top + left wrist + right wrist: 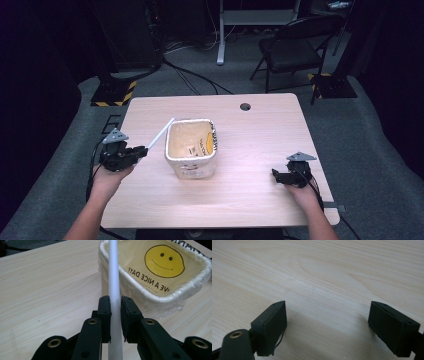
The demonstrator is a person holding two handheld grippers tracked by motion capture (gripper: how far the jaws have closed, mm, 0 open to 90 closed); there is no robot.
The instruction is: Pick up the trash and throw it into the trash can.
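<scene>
A plain white tube (113,277), long and smooth, is clamped in the left gripper (115,310) at frame centre; the right gripper (327,325) is held with jaws spread wide apart.

Light falls from above onto the worktop (250,135), pale and bright against a dim, nearly black room around it. The high view is soft and low in detail. In the right gripper view the tongs (337,322) cast a soft shadow and look slightly blurred.
</scene>
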